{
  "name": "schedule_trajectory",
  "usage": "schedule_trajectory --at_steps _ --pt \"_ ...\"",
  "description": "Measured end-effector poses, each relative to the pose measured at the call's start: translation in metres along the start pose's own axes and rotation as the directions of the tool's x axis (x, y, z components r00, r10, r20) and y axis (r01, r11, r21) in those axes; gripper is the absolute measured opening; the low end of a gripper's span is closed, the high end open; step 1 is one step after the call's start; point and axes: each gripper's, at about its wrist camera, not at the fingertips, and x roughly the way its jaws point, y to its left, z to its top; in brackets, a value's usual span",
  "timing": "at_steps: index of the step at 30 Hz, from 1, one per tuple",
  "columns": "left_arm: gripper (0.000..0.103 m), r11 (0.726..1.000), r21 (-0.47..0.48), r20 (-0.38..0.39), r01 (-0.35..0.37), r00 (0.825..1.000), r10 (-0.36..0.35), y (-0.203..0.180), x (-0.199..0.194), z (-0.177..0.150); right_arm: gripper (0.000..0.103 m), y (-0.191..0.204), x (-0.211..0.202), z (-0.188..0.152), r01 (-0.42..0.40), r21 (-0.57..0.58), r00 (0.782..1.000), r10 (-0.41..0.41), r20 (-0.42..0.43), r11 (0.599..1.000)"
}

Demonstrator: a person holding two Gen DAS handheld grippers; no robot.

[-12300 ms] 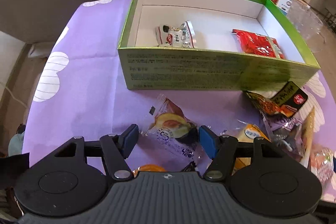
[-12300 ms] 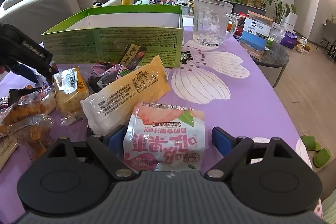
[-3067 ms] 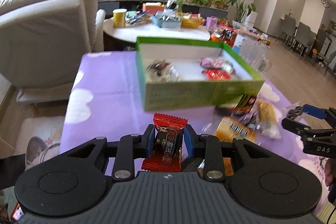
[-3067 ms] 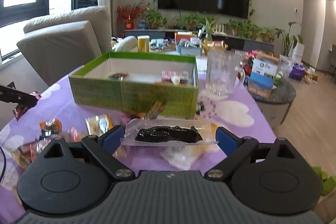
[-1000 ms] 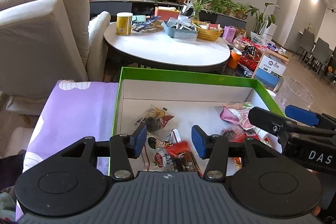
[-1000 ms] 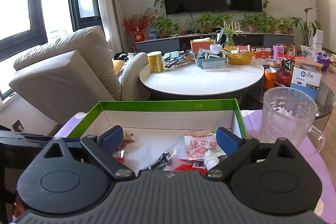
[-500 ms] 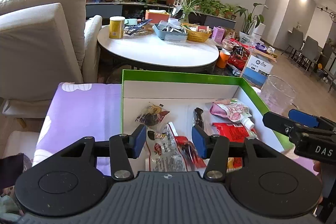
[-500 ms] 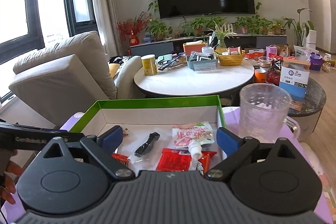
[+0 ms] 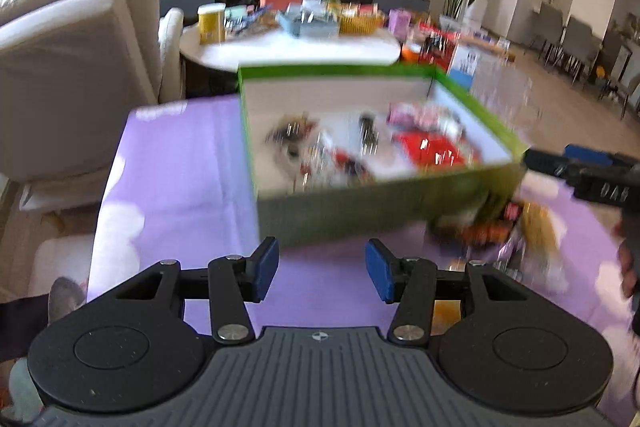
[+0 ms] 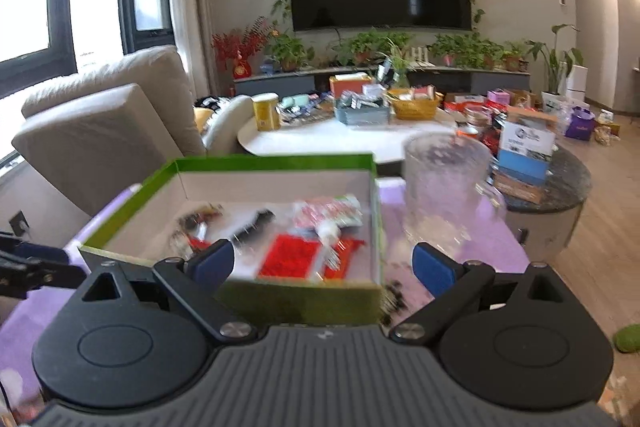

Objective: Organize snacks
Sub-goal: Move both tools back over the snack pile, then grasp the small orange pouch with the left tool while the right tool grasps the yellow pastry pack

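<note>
Since a second ago we have drawn both empty, spread-jawed tools, left gripper (image 9: 321,269) and right gripper (image 10: 323,264), back from the green box (image 9: 360,203) at frame centre, leaving snacks (image 9: 432,149) inside and loose packets (image 9: 520,227) at right still to collect.

Table under a purple flowered cloth

The table (image 9: 172,179) carries a green box (image 9: 360,203) toward its far edge, a clear glass mug (image 10: 444,195) just beside the box near the far right corner, and loose snack packets (image 9: 516,227) at the box's near right corner.
</note>
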Motion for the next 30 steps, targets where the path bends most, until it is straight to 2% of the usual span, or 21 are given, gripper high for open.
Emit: schedule_trajectory --at_steps 4,8,13,20,25,30 --pt "0.046 1.000 -0.015 -0.047 -0.005 0.999 0.004 0.002 0.001 -0.018 0.048 -0.016 -0.003 -0.017 0.031 0.031 0.998 -0.029 -0.061 0.999" --pt "0.046 1.000 -0.005 -0.072 -0.012 0.997 0.012 -0.001 0.000 -0.030 0.048 -0.024 -0.002 -0.032 0.081 0.015 0.990 -0.078 -0.116 0.997" --pt "0.046 0.999 0.013 -0.096 -0.036 0.995 0.037 -0.005 0.000 -0.040 0.048 -0.029 -0.001 -0.042 0.079 0.070 0.983 -0.067 -0.169 0.994" --pt "0.046 0.998 0.015 -0.096 -0.065 0.993 0.066 -0.007 -0.002 -0.049 0.048 -0.014 0.011 -0.054 0.087 0.040 0.973 -0.077 -0.218 0.995" --pt "0.046 0.996 0.026 -0.116 -0.087 0.989 0.089 -0.007 0.000 -0.052 0.048 -0.016 0.016 -0.059 0.111 0.082 0.969 -0.090 -0.230 0.990" --pt "0.046 0.995 0.022 -0.102 -0.093 0.990 0.095 -0.005 -0.001 -0.055 0.048 -0.017 0.015 -0.060 0.110 0.093 0.970 -0.087 -0.228 0.990"
